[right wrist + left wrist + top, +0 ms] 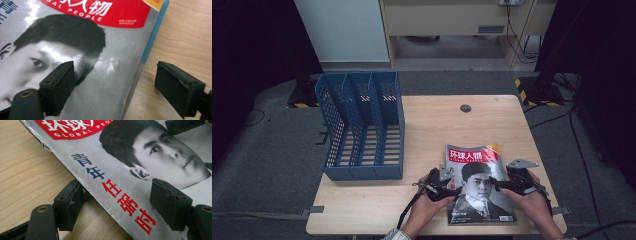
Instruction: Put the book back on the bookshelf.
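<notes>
The wooden table stood square under the camera, pale and mostly bare. On its left side sat the biggest thing on it, a blue plastic file rack with perforated walls and three open compartments, well apart from the work going on nearer the person.

On the near right part of the table lay a magazine, flat and face up, its cover showing a black-and-white portrait under a red title banner, with blue and red characters running down one side. Its top edge pointed away from the person and its bottom edge came close to the table's near edge.

The person's two hands came in from below, one at each long edge of the magazine. The left gripper sat at the left edge, and in the left gripper view its jaws were parted and straddled that edge, one pad over the wood, the other over the cover, neither pressing on the paper. The right gripper sat at the right edge; in the right gripper view its jaws stood wide apart across the spine side, one pad over the portrait and one over bare wood, released, gripping nothing.

A small dark round grommet was set in the far part of the tabletop.
</notes>
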Tool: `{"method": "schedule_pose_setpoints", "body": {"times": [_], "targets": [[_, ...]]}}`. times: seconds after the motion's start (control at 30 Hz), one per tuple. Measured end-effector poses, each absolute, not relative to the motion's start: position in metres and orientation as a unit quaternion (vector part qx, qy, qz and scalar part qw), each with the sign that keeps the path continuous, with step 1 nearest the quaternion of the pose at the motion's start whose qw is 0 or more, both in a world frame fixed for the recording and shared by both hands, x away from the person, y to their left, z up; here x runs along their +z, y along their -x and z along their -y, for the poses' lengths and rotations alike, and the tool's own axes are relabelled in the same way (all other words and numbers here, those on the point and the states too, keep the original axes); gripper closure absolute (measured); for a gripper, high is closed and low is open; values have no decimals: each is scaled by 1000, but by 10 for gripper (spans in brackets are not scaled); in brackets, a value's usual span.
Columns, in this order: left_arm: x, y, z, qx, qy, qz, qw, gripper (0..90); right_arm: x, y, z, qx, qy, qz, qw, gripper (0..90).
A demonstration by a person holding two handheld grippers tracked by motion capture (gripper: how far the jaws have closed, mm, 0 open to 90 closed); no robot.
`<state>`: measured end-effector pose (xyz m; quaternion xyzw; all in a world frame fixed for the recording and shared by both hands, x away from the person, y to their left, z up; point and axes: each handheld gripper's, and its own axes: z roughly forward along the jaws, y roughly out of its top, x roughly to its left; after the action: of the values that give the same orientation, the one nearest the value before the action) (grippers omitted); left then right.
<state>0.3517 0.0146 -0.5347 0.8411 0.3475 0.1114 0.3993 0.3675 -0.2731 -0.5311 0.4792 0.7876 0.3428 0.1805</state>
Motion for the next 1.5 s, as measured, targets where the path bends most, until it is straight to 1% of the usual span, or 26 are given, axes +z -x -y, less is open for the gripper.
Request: {"method": "schedule_pose_setpoints", "body": {"times": [0.1,0.13,0.2,0.27,0.3,0.43,0.53,0.57,0.6,0.7,0.97,1.27,1.3,1.5], "targets": [[-534,-352,-16,114,-839,-351,401,299,-533,-369,274,345,-484,-788,163,107],[-535,-353,-16,114,-837,-353,403,320,-533,-369,273,346,-482,-790,158,112],[-534,-354,-17,112,-835,-356,405,351,-532,-369,273,347,-479,-790,161,146],[-534,-354,-18,112,-833,-358,406,372,-531,-368,274,350,-474,-792,162,219],[-534,-354,-18,112,-833,-358,407,380,-531,-368,274,349,-474,-793,157,231],[-534,-356,-19,105,-831,-359,412,432,-531,-366,274,352,-475,-790,162,262],[-535,-358,-20,96,-828,-361,418,491,-531,-365,274,354,-475,-789,163,268],[-535,-359,-21,90,-827,-362,421,491,-531,-365,274,353,-475,-789,165,270],[-535,-361,-22,81,-824,-364,427,529,-531,-364,273,353,-477,-787,167,278],[-534,-364,-22,73,-826,-360,429,567,-531,-365,273,353,-476,-788,167,299],[-525,-372,-22,69,-835,-346,422,621,-531,-366,271,355,-478,-786,165,335],[-518,-381,-19,64,-846,-332,413,636,-532,-365,268,365,-472,-785,166,387],[-516,-383,-18,63,-847,-330,411,640,-532,-365,267,367,-472,-784,165,406],[-511,-389,-17,71,-852,-325,405,665,-532,-366,263,369,-473,-783,166,446]]}}
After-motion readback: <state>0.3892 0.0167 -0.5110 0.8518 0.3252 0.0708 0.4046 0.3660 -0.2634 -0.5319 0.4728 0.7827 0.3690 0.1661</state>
